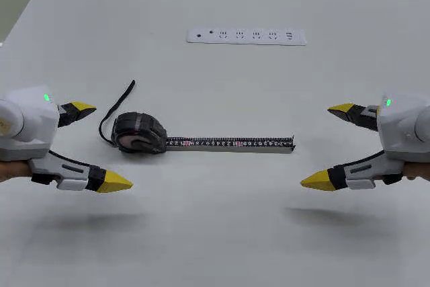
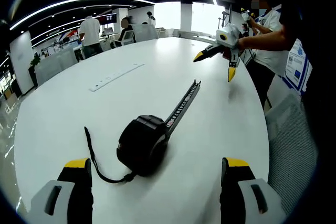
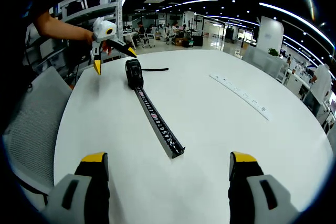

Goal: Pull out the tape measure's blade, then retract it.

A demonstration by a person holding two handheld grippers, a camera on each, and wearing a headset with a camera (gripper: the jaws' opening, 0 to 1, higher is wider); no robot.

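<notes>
- While lying on the white table (image 1: 215,233), the black round-cased tape measure (image 1: 139,132) is showing its numbered blade (image 1: 232,142) drawn out flat.
- Left gripper (image 1: 101,144), yellow-tipped jaws apart, is hovering near the case.
- Right gripper (image 1: 327,144), jaws likewise apart, is hovering beyond the blade's end.
- White power strip (image 1: 246,36) is lying farther back.

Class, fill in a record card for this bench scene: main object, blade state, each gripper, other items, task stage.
Main object: tape measure, dark case lying on the white table, strap trailing behind it
Blade state: blade pulled out, lying flat on the table
Left side: left gripper open, beside the case, not touching it
Right side: right gripper open, past the blade's tip, not touching it
Other items: power strip at the far side
Task stage: blade out, not yet retracted
</notes>
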